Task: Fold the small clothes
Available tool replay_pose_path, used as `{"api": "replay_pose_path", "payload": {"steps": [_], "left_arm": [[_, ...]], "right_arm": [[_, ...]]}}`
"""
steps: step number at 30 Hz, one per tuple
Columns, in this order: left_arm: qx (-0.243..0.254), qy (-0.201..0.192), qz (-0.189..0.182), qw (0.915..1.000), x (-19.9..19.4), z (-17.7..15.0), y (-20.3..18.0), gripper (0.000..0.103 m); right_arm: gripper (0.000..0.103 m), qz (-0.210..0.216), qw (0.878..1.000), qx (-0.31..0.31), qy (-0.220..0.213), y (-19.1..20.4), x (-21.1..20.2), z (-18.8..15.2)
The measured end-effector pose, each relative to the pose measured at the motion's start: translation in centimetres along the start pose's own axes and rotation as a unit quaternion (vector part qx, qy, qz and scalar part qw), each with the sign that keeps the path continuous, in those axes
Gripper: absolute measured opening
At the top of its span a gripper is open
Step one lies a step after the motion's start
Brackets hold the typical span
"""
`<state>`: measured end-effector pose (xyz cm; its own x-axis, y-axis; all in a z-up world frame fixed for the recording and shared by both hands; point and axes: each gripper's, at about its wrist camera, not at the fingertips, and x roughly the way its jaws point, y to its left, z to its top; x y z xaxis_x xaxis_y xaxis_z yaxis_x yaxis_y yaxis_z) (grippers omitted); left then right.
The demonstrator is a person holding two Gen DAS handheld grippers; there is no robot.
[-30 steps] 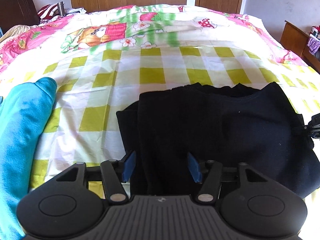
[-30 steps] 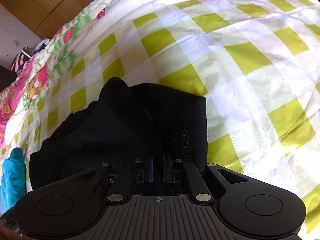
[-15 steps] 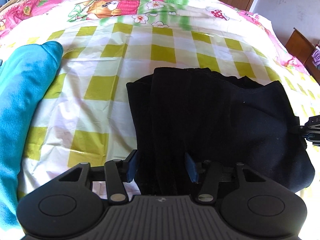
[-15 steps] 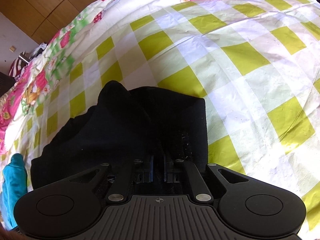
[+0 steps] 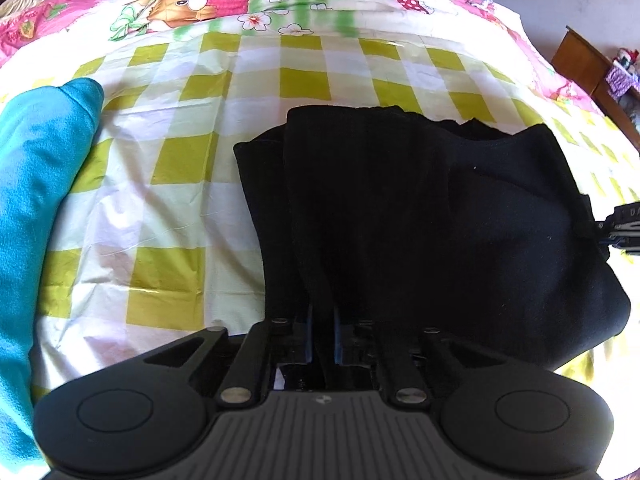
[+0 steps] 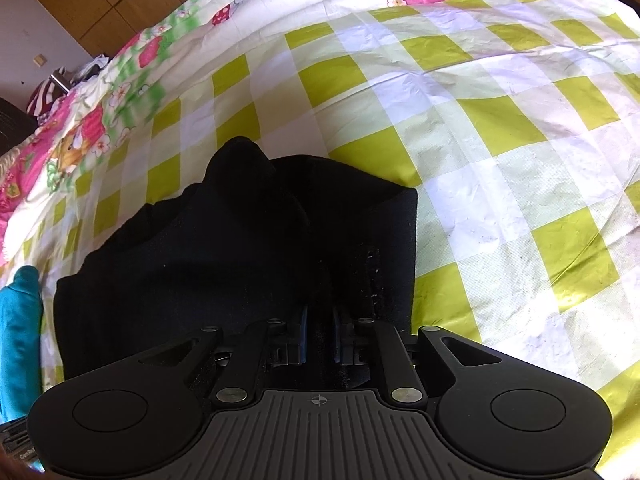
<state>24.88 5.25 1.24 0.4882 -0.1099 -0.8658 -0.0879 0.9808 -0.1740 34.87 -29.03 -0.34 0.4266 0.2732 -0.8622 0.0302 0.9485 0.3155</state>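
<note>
Left claw (image 5: pixel 322 338): blue-padded fingers drawn close together, pinching the near edge of the black, soft knit garment (image 5: pixel 420 216), whose cloth rises in vertical folds straight out of the grip. Right claw (image 6: pixel 319 336): fingers likewise nearly together, clamped on a fold at the opposite edge of the same garment (image 6: pixel 224 248); in the left wrist view its tip shows at the garment's right border (image 5: pixel 622 226). The garment lies partly folded and bunched between the two claws, with a narrower layer showing along its left side and a raised peak at its far edge in the right wrist view. It rests on a crinkled sheet of yellow-green and white checks (image 5: pixel 168 208) spread over the bed. Beyond the sheet lies a pink, white and green cartoon-print bedspread (image 5: pixel 188 0). A turquoise plush cloth (image 5: pixel 36 184) lies on the sheet to the left of the garment, apart from it. Wooden furniture (image 5: pixel 580 60) stands beside the bed at far right.
</note>
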Motion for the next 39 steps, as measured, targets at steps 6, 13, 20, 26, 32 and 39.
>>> {"api": "replay_pose_path", "payload": {"steps": [6,13,20,26,32,39], "left_arm": [[-0.037,0.0,0.006,0.9993,-1.8,-0.8,0.7,0.021],[0.02,-0.005,0.037,0.9991,-1.5,-0.8,-1.1,0.024],[0.017,-0.051,0.033,0.998,-2.3,1.0,-1.7,0.044],[0.032,-0.039,0.085,0.9951,2.5,2.8,-2.5,0.045],[0.03,-0.037,0.085,0.9953,1.7,2.4,-1.7,0.05],[0.051,-0.066,0.077,0.9935,2.5,4.7,-2.5,0.05]], "right_arm": [[0.007,-0.019,0.999,0.03,0.005,-0.6,-0.5,-0.6],[0.02,-0.005,0.999,0.053,-0.011,-1.2,-1.6,-0.8],[0.045,-0.017,0.996,-0.046,-0.08,2.6,-0.2,1.7],[0.027,-0.081,0.99,-0.087,-0.075,2.8,3.8,2.0],[0.036,-0.036,0.994,-0.074,-0.076,2.1,0.7,2.3],[0.034,-0.03,0.994,-0.08,-0.069,2.8,3.4,3.3]]}}
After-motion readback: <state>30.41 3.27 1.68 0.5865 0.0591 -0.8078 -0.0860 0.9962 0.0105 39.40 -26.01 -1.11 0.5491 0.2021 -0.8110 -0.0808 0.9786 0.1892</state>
